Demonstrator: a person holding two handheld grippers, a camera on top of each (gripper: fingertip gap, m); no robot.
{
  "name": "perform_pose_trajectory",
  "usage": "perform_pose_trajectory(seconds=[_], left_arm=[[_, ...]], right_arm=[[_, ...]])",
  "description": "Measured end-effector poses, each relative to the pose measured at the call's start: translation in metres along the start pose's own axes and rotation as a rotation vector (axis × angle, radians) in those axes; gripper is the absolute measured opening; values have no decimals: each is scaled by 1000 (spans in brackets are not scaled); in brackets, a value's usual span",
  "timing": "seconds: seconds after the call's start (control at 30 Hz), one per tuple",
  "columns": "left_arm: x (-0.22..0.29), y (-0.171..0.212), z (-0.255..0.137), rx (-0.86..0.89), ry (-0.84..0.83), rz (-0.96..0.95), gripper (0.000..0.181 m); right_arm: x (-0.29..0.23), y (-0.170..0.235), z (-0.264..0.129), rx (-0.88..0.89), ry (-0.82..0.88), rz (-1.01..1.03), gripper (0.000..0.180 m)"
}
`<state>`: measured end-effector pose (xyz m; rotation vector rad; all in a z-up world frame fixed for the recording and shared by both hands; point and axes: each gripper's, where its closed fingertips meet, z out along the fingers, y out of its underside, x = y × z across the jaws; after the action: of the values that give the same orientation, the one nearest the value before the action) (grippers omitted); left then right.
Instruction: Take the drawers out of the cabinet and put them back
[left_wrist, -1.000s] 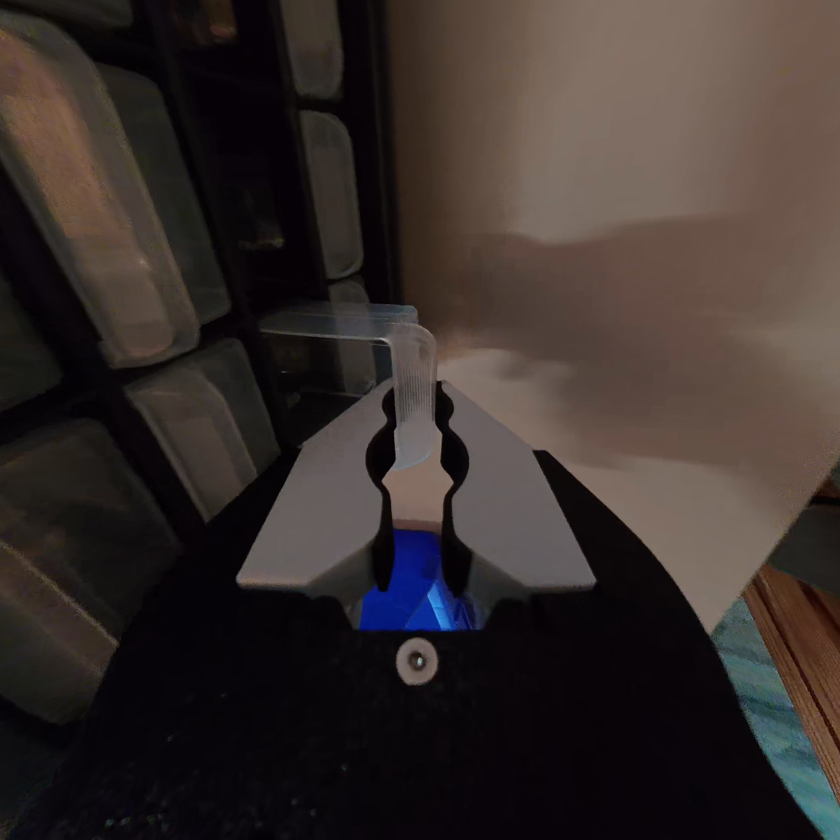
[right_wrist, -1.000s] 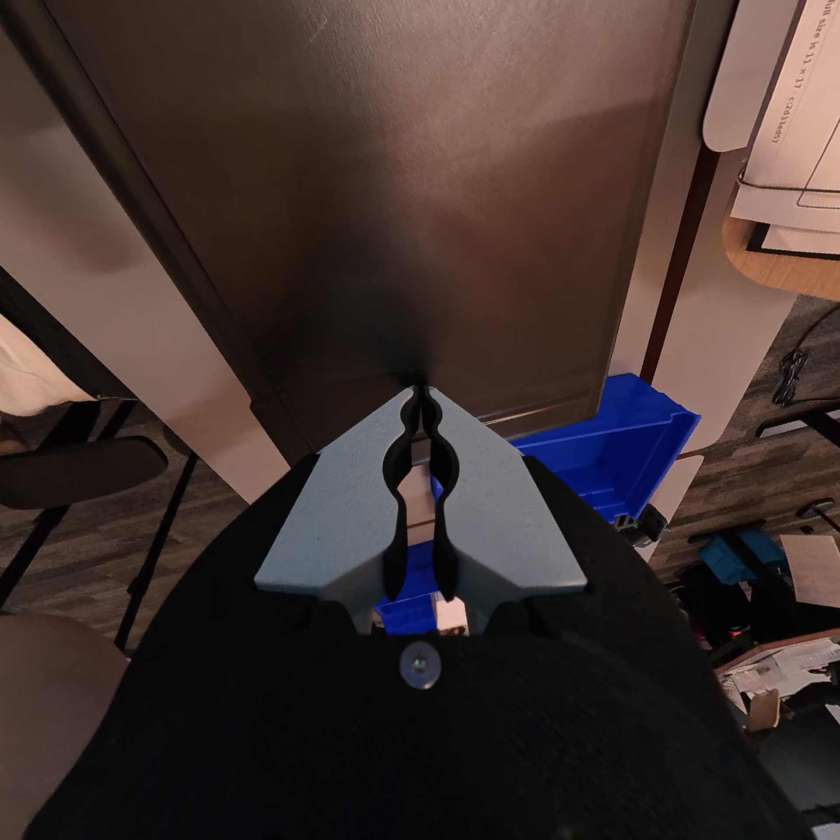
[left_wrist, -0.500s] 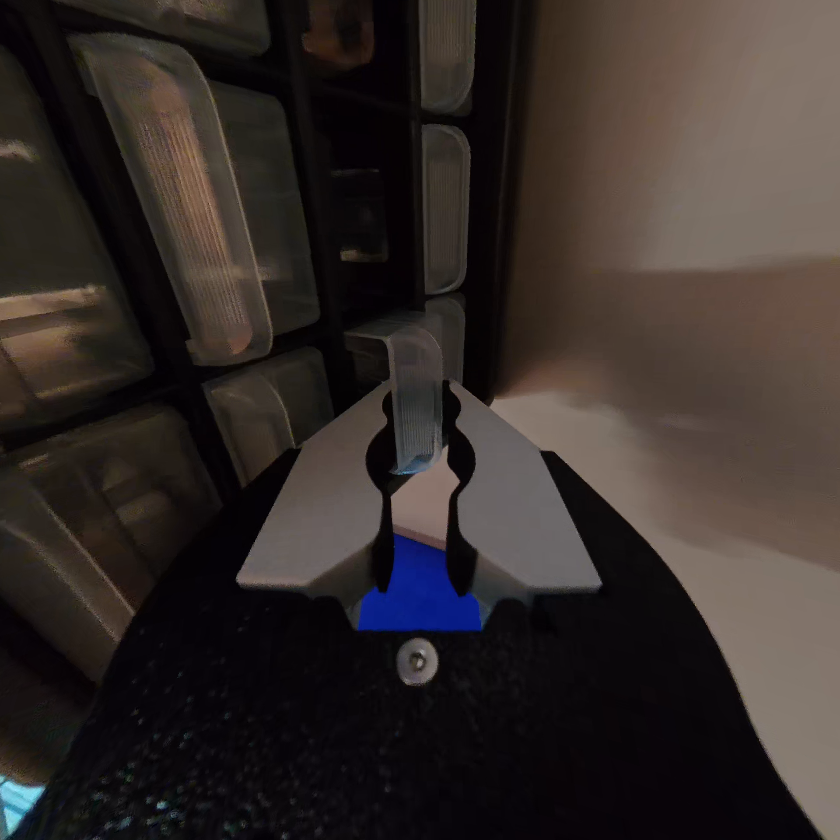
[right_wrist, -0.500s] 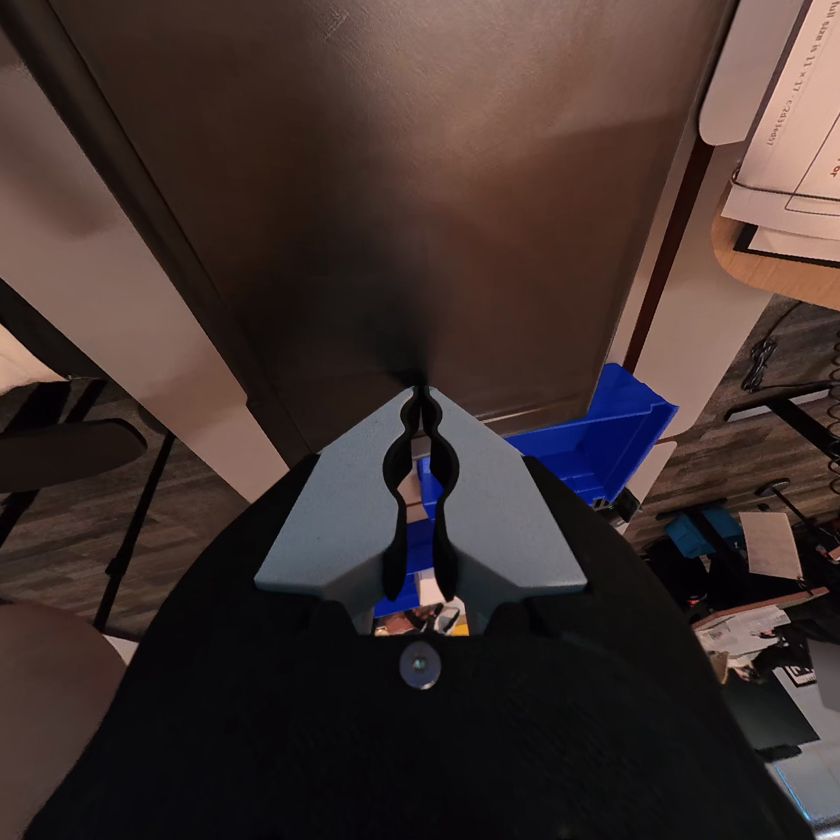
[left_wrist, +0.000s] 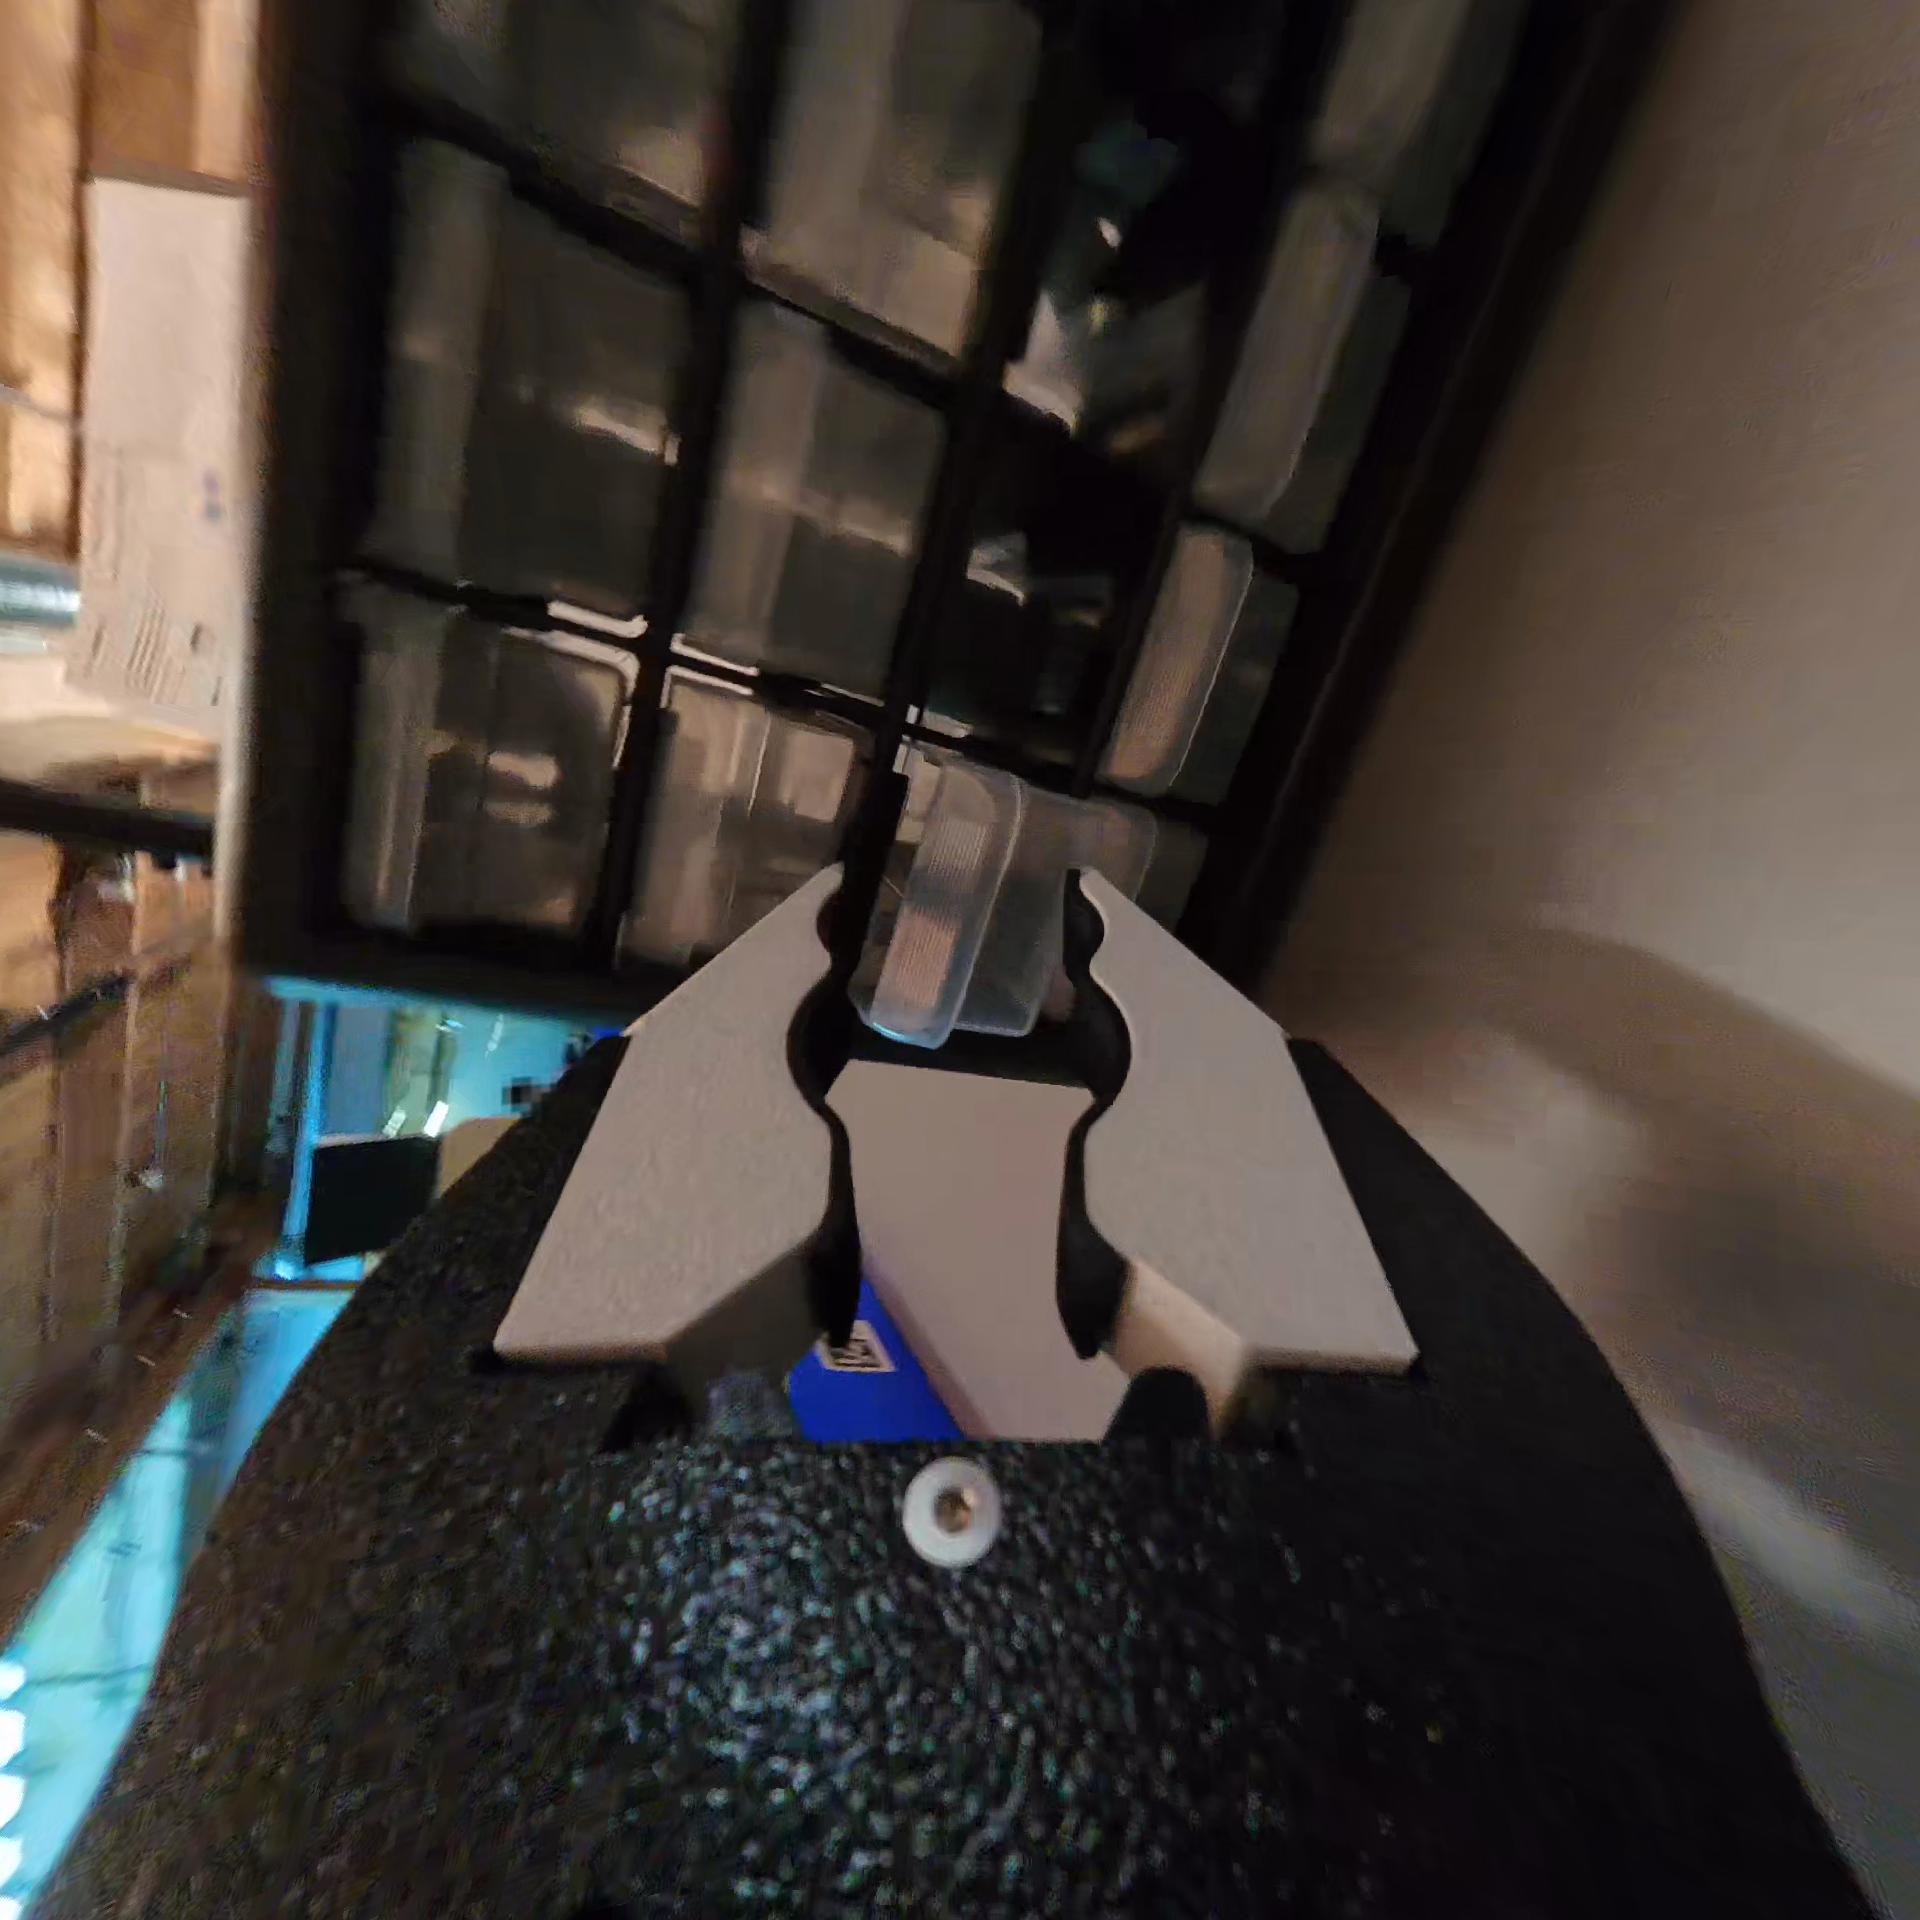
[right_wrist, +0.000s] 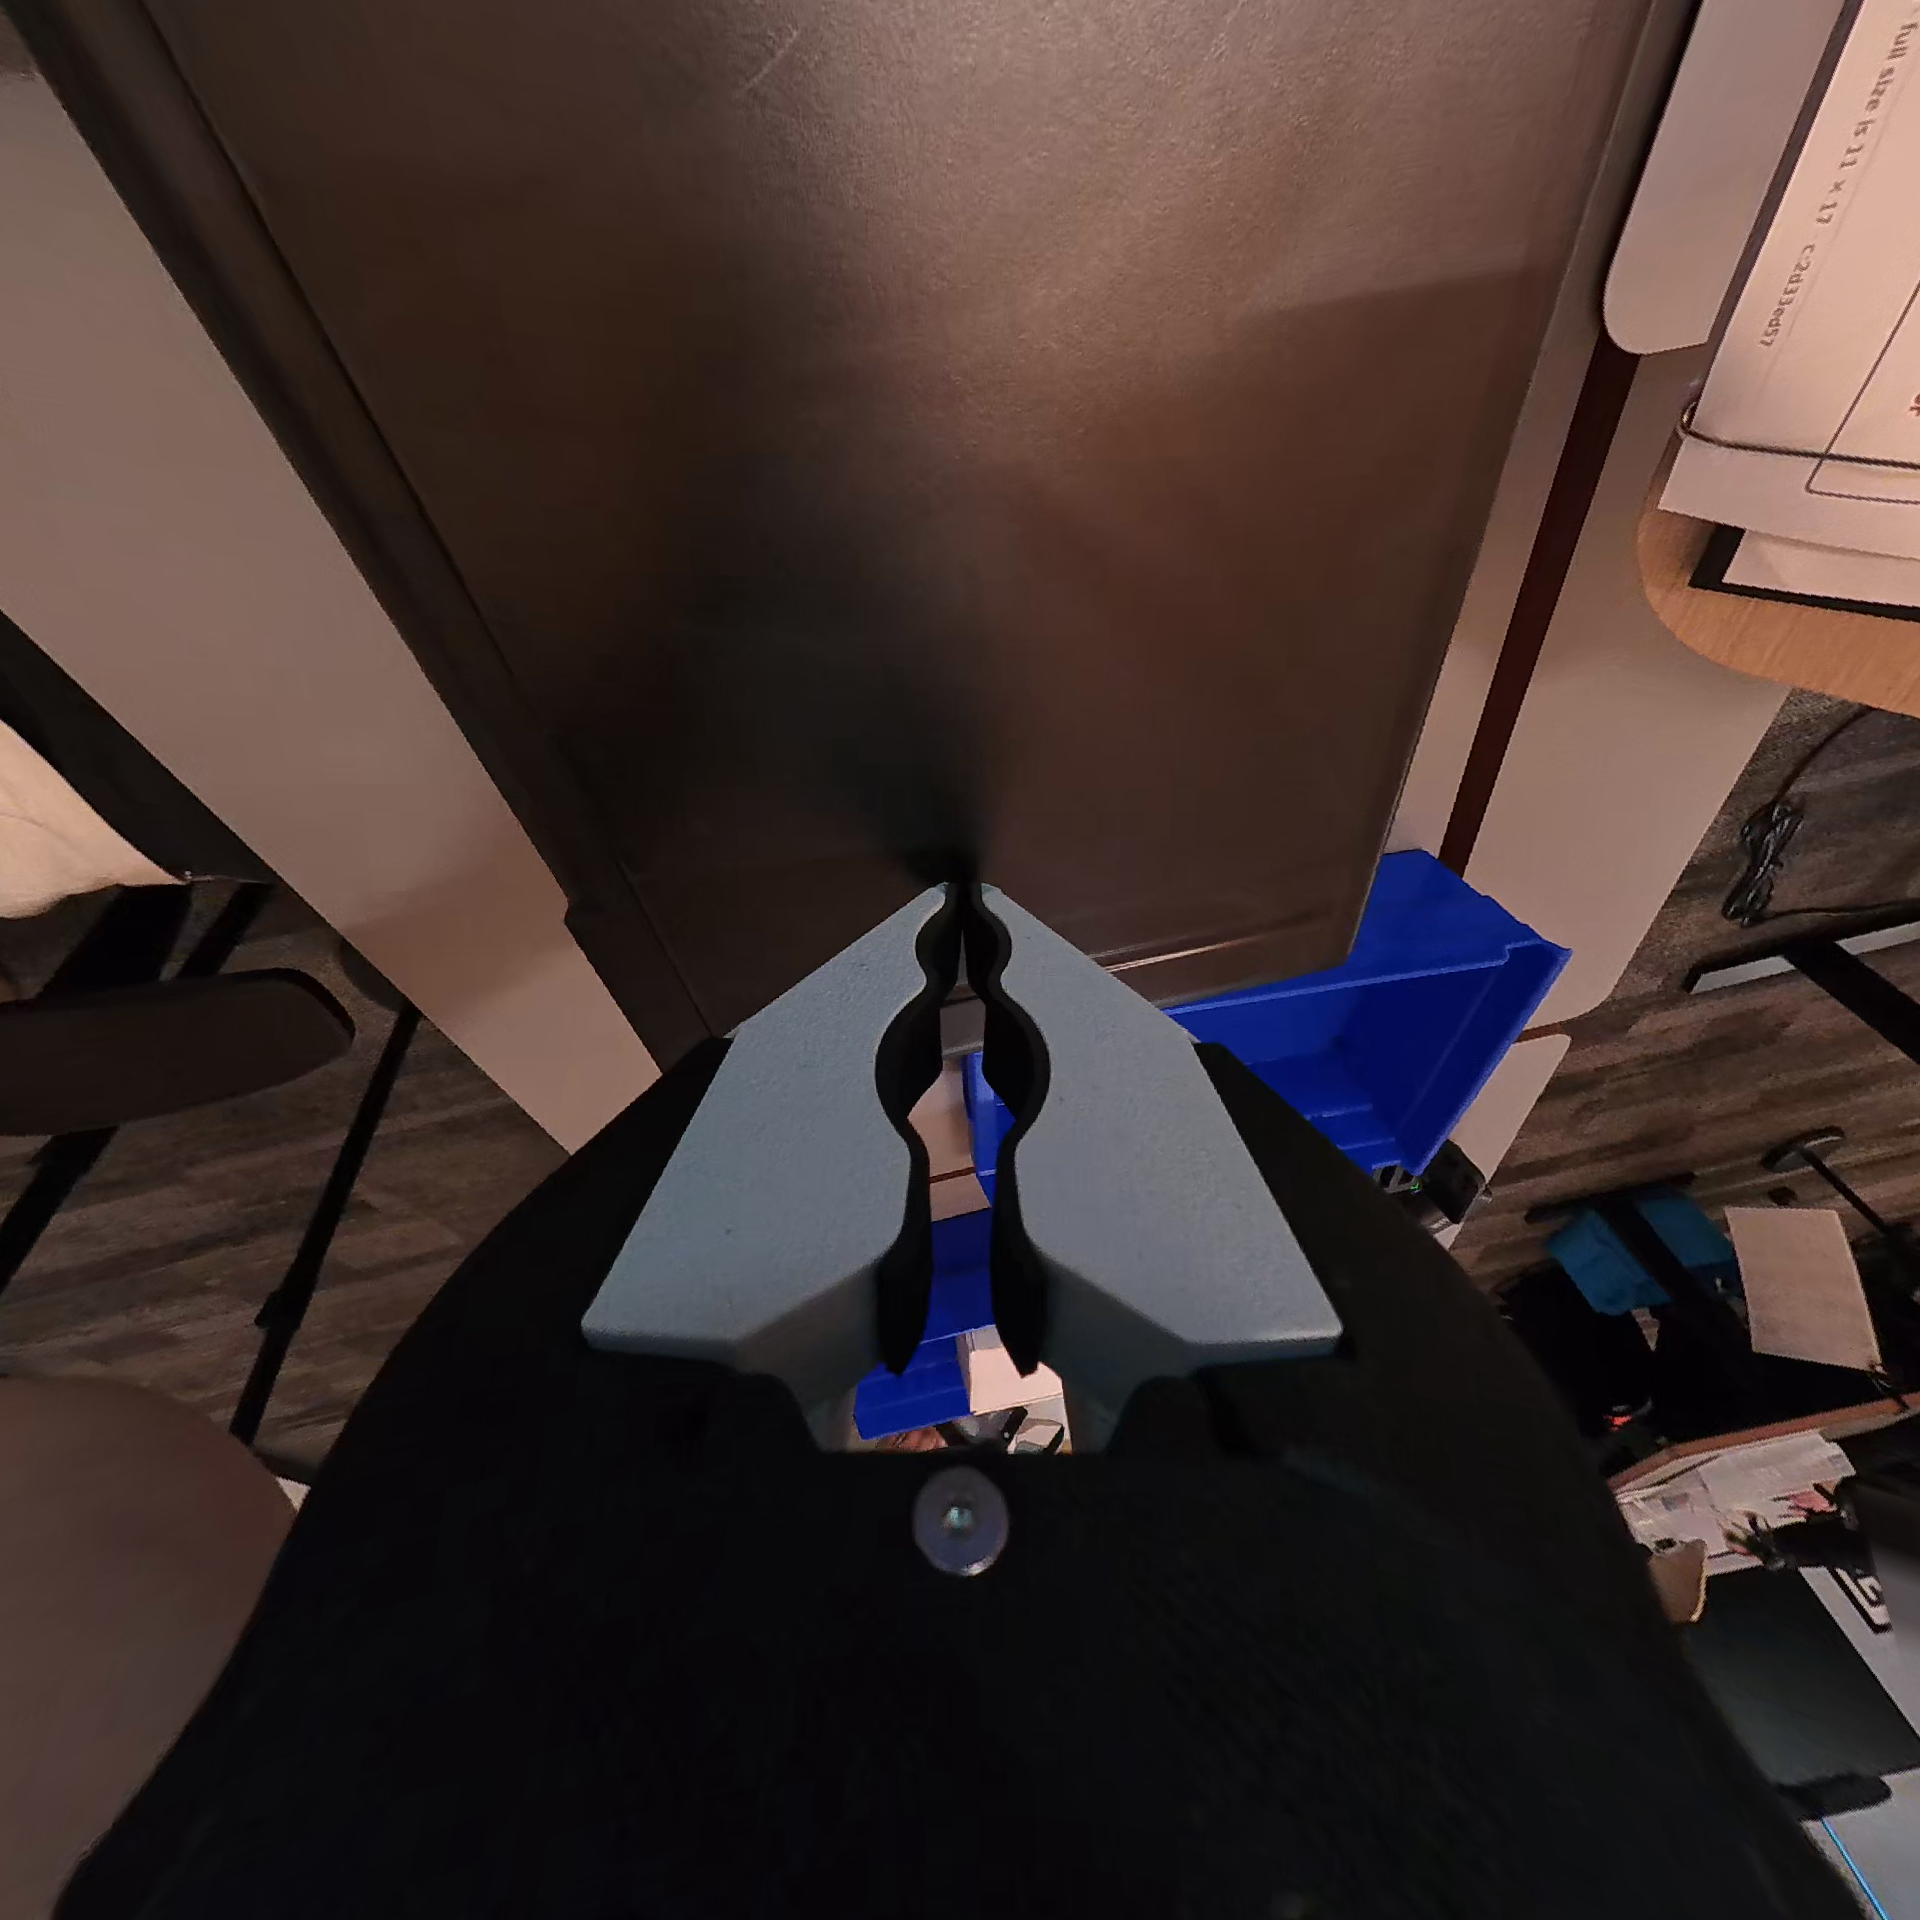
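The left gripper (left_wrist: 958, 966) has its fingers spread wide around the clear drawer's (left_wrist: 971, 914) ribbed pull tab at 12 o'clock, apparently without pinching it. The drawer looks light, stiff and slippery; that tab is likely the best hold. It sits partly in the black cabinet (left_wrist: 727, 468) beyond; drawer contents are too blurred to tell. The right gripper (right_wrist: 961, 914), tips together and empty, presses against the cabinet's dark panel (right_wrist: 935, 416).

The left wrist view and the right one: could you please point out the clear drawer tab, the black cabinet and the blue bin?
clear drawer tab (left_wrist: 940, 935), left wrist view, ribbed face.
black cabinet (left_wrist: 665, 665), left wrist view, frame crossing.
blue bin (right_wrist: 1382, 1029), right wrist view, side wall.
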<state>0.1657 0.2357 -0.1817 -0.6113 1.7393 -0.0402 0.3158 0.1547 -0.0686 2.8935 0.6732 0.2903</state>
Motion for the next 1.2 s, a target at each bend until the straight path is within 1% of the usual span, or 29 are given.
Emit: perform_pose_trajectory(seconds=[0.03,0.07,0.13,0.17,0.2,0.23,0.4,0.63,0.83,0.93,1.03,1.1,1.13,1.2], left_arm=[[1,-3,-7,19,-26,-68,39],[3,-5,-12,28,-46,-147,37],[5,-6,-21,41,-91,-305,23],[6,-7,-24,44,-111,-355,15],[8,-6,-25,42,-121,-388,0],[10,-6,-24,31,-129,-410,0],[14,8,-1,-42,-173,-359,0],[8,13,29,-94,-194,-317,0],[10,7,30,-77,-205,-321,0],[6,1,17,-26,-203,-370,0],[-7,-1,-13,38,-150,-545,0],[-32,15,-37,36,-124,-685,0],[-48,29,-47,18,-111,-748,0],[-78,70,-61,-75,-65,-862,0]], right_arm=[[0,0,0,0,-4,0,0],[0,0,0,-1,-7,-2,0],[0,0,0,-6,-10,-9,0],[0,0,0,-9,-10,-9,0],[0,0,0,-13,-10,-11,0],[0,0,0,-18,-9,-15,0],[0,0,0,-38,5,-36,0],[0,0,0,-35,8,-70,0],[0,0,0,-30,1,-84,0],[0,0,0,-16,-10,-68,0],[0,0,0,0,-15,-57,0],[0,0,0,6,-18,-57,0],[-1,0,0,10,-22,-58,0],[-1,0,0,18,-35,-54,0]])
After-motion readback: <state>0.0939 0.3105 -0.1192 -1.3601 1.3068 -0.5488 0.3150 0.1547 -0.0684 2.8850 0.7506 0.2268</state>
